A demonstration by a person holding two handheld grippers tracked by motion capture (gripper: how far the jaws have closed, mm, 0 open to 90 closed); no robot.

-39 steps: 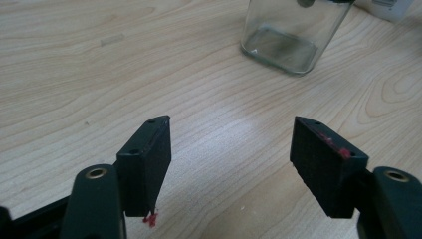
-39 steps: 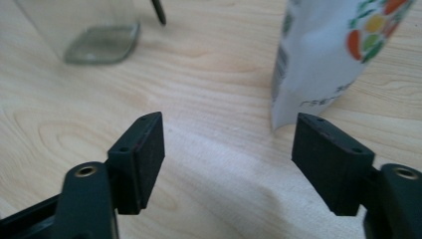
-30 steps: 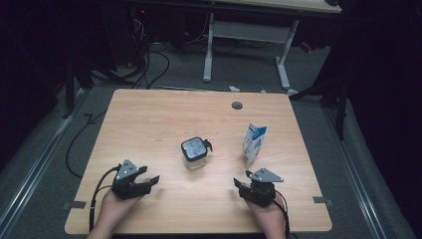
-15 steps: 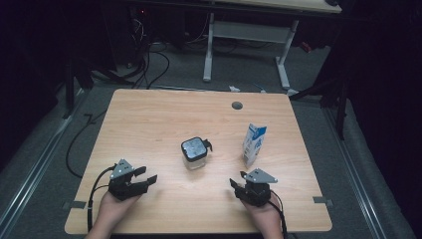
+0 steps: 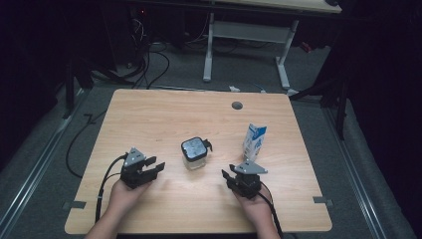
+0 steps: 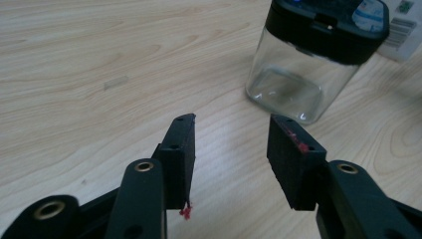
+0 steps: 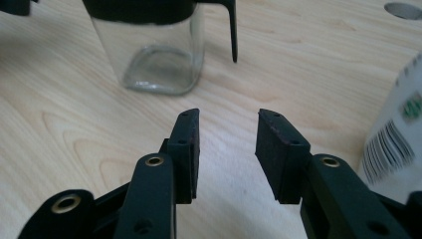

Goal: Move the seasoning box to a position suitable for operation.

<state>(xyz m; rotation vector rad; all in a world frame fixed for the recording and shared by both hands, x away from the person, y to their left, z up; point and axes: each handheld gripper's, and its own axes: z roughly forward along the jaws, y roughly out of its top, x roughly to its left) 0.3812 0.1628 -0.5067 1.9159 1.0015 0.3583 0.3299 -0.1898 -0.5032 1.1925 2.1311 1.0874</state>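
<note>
Grippers sit low at the near side of the wooden table, one in each of the person's hands. The left gripper has been narrowing its jaws; they stand partly apart with bare tabletop between them and nothing held, as its own view shows. The right gripper has likewise been closing its jaws, which stand partly apart over bare wood with nothing between them.

Between the two grippers and a little farther up the table stands a clear square jar with a black lid, upright and empty-looking, touched by neither gripper. In the left gripper view the jar is ahead and to the right of the jaws; in the right gripper view it is ahead and to the left, a thin black handle hanging from its lid.

A blue-and-white carton stands upright to the right of the jar, apart from it and just beyond the right gripper.
</note>
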